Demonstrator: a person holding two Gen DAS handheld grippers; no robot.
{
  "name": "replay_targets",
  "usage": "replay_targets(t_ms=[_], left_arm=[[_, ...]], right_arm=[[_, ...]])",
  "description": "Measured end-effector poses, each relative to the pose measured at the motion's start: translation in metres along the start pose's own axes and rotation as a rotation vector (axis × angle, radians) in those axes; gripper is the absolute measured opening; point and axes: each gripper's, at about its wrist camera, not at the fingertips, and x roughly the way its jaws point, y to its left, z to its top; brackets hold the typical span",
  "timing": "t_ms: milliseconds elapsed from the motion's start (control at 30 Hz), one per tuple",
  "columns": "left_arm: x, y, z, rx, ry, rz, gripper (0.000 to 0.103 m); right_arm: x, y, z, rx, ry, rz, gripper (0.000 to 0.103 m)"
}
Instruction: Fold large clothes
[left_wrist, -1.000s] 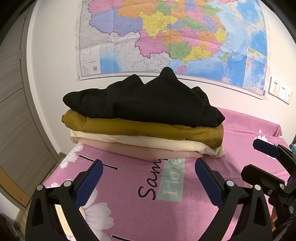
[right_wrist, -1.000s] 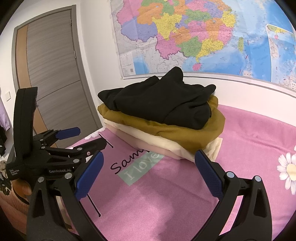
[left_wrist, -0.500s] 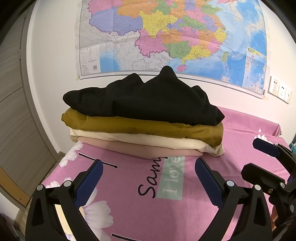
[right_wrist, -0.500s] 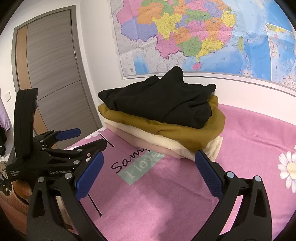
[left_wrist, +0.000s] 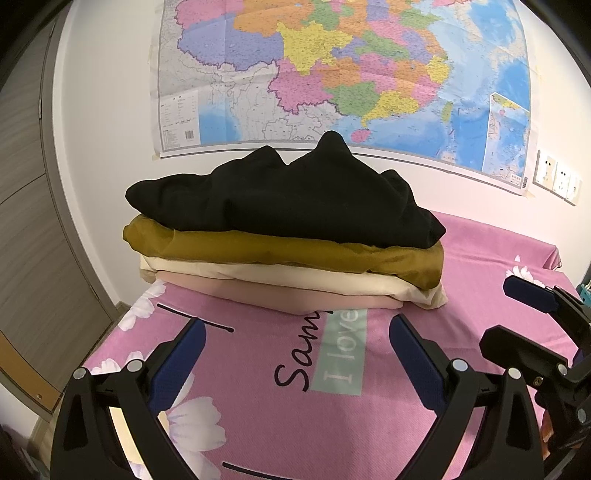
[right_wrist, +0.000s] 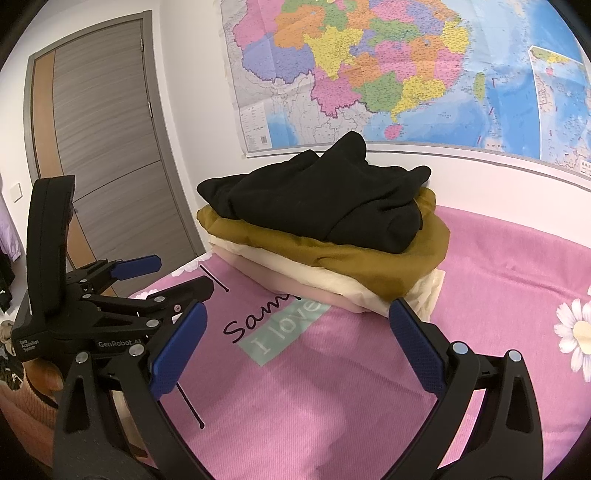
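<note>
Pink bedsheet (left_wrist: 295, 417), folded stack's (left_wrist: 284, 236) rear hidden

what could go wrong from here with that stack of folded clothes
The black garment on top is bunched and peaked rather than flat, so another layer might slide off. The stack sits close to the bed's corner near the door; a nudge from the open left gripper or right gripper could tip it.

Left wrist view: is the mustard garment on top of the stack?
No, the black garment lies on top, with the mustard garment directly beneath it and the cream and pink layers below.
</note>
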Motion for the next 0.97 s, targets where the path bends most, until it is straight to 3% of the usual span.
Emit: replay_targets(t_ms=[567,700,867,967], left_arm=[[-0.004,-0.004,-0.003,0.012,0.003,-0.009,0.096],[-0.003,-0.009,-0.008,0.027,-0.007,0.024,0.096],[0.008,-0.015,-0.011,-0.017,0.054,-0.058,0.096],[0.014,-0.033,-0.014,0.011,0.077,-0.106,0.096]], right_arm=[[-0.006,0.003,-0.006,0.010,0.001,0.002,0.097],[-0.009,0.003,-0.011,0.012,0.005,-0.003,0.097],[-0.020,-0.011,-0.018,0.039,0.010,-0.046,0.097],[-0.034,-0.028,-0.026,0.074,0.016,-0.102,0.097]])
